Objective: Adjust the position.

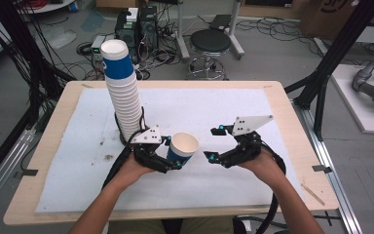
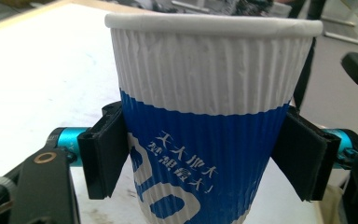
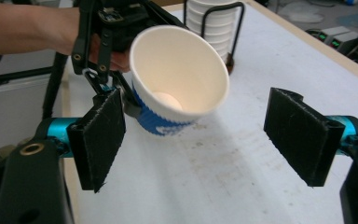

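A blue-and-white ribbed paper cup (image 1: 182, 148) is held tilted above the white mat, my left gripper (image 1: 172, 153) shut on its blue lower half. In the left gripper view both black pads (image 2: 103, 156) press the sides of the cup (image 2: 209, 121). My right gripper (image 1: 215, 144) stands open a short way to the right of the cup, nothing between its jaws. The right gripper view looks past its open pads (image 3: 100, 135) into the empty mouth of the cup (image 3: 179, 70). A tall stack of the same cups (image 1: 121, 92) rises from a black wire holder left of the left gripper.
The white mat (image 1: 224, 105) covers a wooden table (image 1: 292, 126). Dark smudges (image 1: 108, 157) mark the mat at the left. Beyond the table stand a black stool (image 1: 209, 46), computer cases (image 1: 139, 27) and floor cables. Black frame posts (image 1: 331, 63) flank the table.
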### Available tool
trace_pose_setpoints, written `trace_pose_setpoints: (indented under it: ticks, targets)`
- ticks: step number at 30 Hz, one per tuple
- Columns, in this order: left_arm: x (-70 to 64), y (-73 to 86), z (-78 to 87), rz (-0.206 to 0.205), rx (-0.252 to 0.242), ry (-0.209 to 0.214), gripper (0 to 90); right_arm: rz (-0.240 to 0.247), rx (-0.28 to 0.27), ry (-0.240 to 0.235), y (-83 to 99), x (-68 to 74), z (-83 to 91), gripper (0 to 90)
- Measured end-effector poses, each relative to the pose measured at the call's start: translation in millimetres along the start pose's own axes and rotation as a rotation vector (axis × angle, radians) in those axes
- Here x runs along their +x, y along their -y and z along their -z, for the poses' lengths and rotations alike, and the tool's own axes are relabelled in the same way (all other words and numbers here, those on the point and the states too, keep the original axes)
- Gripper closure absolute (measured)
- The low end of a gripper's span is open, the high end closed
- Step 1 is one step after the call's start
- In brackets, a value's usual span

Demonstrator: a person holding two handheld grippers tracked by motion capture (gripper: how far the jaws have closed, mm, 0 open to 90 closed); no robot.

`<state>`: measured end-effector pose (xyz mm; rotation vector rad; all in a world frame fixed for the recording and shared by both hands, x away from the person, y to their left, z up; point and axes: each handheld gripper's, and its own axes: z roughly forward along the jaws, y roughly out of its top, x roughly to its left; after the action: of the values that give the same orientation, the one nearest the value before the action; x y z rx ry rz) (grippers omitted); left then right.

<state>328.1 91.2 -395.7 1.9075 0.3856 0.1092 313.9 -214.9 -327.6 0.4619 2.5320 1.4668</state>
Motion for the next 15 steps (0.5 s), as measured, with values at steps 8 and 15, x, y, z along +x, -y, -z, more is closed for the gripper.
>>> trace_pose_setpoints:
  ticks: [8, 15]
  targets:
    - [3.3, 0.4, 5.1, -0.010, -0.102, -0.042, 24.6, -0.029, -0.069, 0.119, 26.3, -10.1, 13.1, 21.0]
    - [6.1, 4.6, 9.4, 0.009, -0.161, -0.062, 24.6, -0.067, -0.071, 0.203, 50.1, -19.1, 22.1, 21.0]
